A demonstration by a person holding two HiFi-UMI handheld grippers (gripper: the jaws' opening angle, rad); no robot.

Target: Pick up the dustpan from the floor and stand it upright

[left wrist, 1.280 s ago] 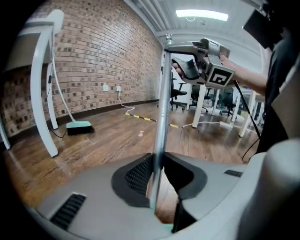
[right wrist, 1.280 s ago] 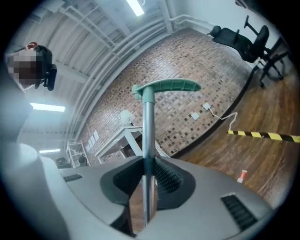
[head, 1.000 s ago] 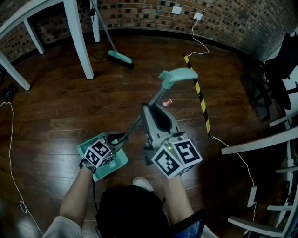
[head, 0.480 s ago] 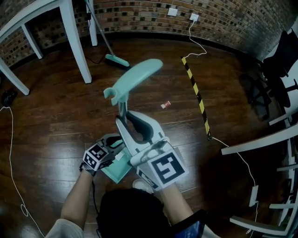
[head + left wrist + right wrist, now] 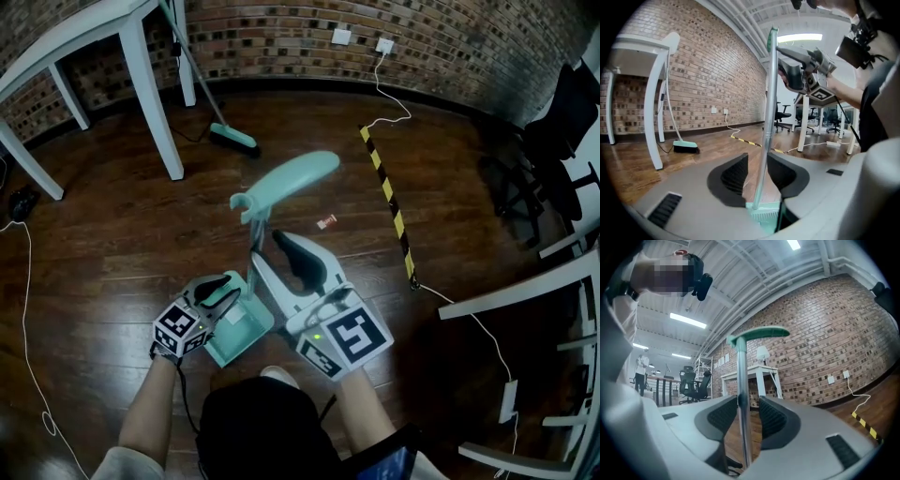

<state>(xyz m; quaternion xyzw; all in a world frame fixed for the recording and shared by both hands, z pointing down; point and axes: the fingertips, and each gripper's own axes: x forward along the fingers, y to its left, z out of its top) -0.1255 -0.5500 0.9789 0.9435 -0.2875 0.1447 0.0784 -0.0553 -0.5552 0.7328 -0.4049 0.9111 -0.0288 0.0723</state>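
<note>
Long-handled teal dustpan (image 5: 242, 330) sits low in front of the person, pole (image 5: 256, 246) tilted up and away to the teal handle grip (image 5: 286, 181). The pan is half hidden by the left claw (image 5: 217, 289) and its marker cube, so I can't tell if its edge rests on the wood floor (image 5: 122, 244).

Left gripper view: left claw (image 5: 759, 161) opening. The pole (image 5: 765, 126) runs between the pads just above the pan, with a gap on the left side. Only a sliver of teal pan (image 5: 764, 218) shows under the jaws.

Right gripper view: right claw (image 5: 743, 413) opening. The pole (image 5: 742, 380) stands between the pads, close to the left one, with a clear gap at the right. The handle grip (image 5: 761, 335) is at the top and the pan is cut off below.

In the head view the right claw (image 5: 277, 262) covers the mid pole.

Broom (image 5: 234, 139) is by the brick wall, its handle cut off at the top. Striped tape (image 5: 389, 197) and a small wrapper (image 5: 325, 222), too small to read, lie on the floor.
</note>
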